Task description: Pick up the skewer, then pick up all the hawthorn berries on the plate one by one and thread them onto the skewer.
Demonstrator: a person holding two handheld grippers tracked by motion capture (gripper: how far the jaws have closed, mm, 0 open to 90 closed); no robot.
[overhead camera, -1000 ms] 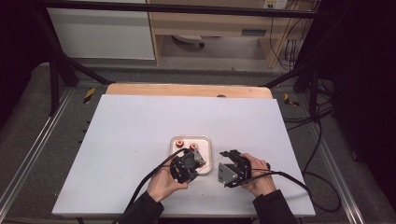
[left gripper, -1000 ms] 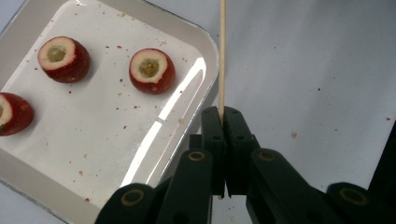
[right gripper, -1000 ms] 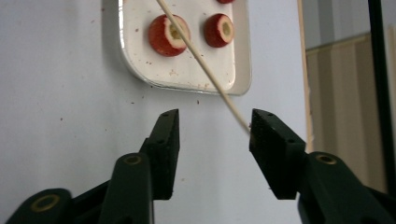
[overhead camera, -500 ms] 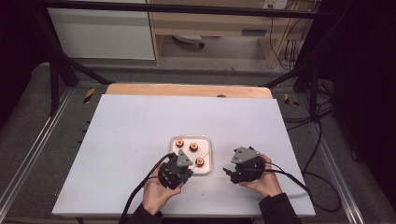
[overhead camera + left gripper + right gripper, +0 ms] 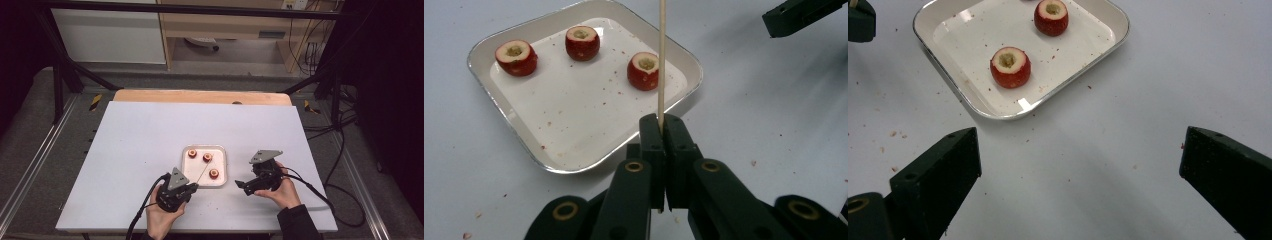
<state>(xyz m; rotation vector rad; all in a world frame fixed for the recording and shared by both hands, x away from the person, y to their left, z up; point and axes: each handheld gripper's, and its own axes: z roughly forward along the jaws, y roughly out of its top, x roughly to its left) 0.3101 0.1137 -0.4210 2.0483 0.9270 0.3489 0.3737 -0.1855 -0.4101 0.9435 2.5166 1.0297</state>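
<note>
— Which way does the fruit lie from your stick?

— Ahead and slightly left. My left tool [image 5: 663, 125] is clenched on a thin pale wooden skewer [image 5: 661, 55], whose long axis runs forward from the jaws, over the near right rim of the shallow white square tray [image 5: 589, 162] on the white tabletop [image 5: 150, 135]. The nearest of the three small red cored fruit pieces [image 5: 643, 71] sits in the tray just beside the skewer's line, its hollow facing up.

— And your other hand?

— My right tool [image 5: 1078, 165] is released, jaws spread wide, resting low over the tabletop to the right of the tray. From there the same fruit piece [image 5: 1010, 66] lies ahead and to the left, well apart from both jaws.

— So which one is nearer?

— The left, I judge; the skewer needs only a small swing left to meet that hollow.
</note>
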